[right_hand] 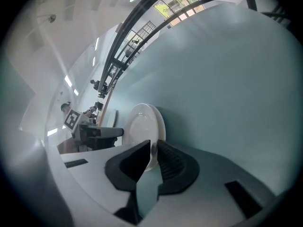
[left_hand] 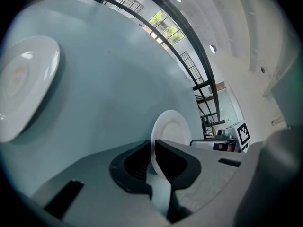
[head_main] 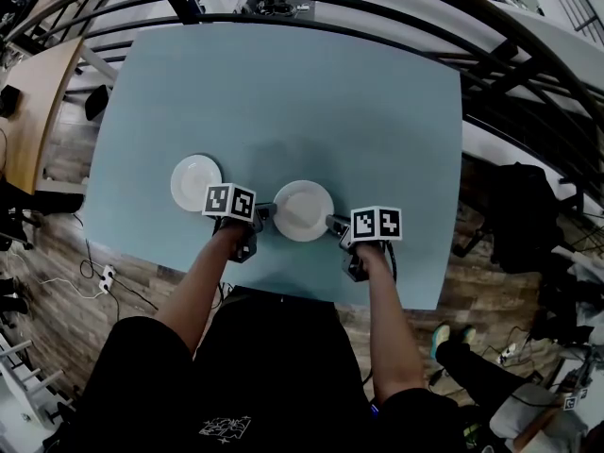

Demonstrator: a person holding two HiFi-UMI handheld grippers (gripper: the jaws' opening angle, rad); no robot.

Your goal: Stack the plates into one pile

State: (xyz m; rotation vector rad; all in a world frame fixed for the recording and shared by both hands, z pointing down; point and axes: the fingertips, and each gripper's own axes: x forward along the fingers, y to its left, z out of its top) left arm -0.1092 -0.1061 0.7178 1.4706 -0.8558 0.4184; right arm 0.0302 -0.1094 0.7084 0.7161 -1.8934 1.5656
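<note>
The plates lie apart near the front edge of the pale blue table (head_main: 283, 92). The left plate (head_main: 196, 182) rests alone, at nine o'clock from its partner. Between the two comes the left gripper (head_main: 268, 213), its jaws pinched on the right plate (head_main: 303, 206) at the rim's nine o'clock. The left gripper view shows the thin white edge caught between the dark pads. The right gripper (head_main: 332, 222) bites the same rim at about four o'clock, its claw likewise clamped on the edge. Whether the plate is off the table, I cannot tell.

The danger, as I judge it, lies in two shallow bites on slick glazed ware. If one hand rises or rolls ahead of the other, the plate could tip and slide out of a pad. If the hands draw apart, the rim could pull free. On the way to nine o'clock the left gripper leads, so its lower jaw might strike the left plate and shove it. A release off-centre would leave the pile crooked.
</note>
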